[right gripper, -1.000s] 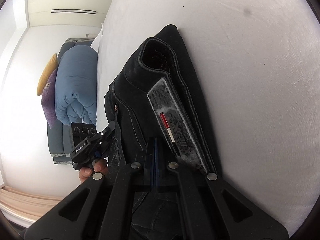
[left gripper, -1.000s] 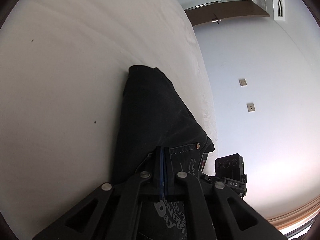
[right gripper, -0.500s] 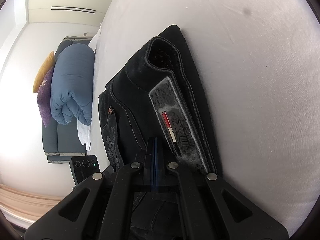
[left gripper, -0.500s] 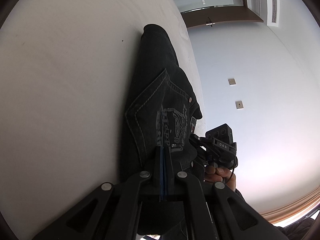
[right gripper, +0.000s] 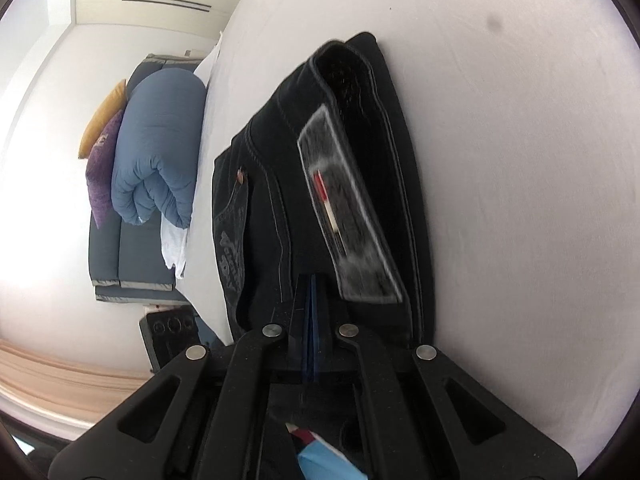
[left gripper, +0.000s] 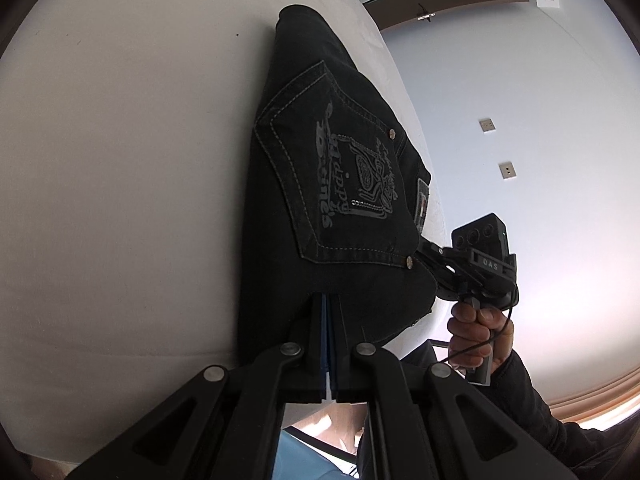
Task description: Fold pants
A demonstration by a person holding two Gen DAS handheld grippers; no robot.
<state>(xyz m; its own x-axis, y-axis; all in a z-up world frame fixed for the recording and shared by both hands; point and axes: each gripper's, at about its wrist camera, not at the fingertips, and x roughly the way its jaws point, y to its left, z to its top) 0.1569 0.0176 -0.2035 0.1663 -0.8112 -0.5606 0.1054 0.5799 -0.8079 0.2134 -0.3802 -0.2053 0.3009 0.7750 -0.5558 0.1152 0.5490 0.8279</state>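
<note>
One pair of black pants [left gripper: 320, 184] lies mid-frame on the white bed [left gripper: 120, 160], its waist end lifted. Two grippers, left gripper [left gripper: 329, 308] and right gripper [right gripper: 311, 292], each clench its denim. One back pocket [left gripper: 340, 184] bears illegible embroidered script; "DAS" marks the right tool.

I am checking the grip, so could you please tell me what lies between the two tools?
In the left wrist view, only the black pants span from the left tool to the right tool; both are shut on the fabric.
</note>
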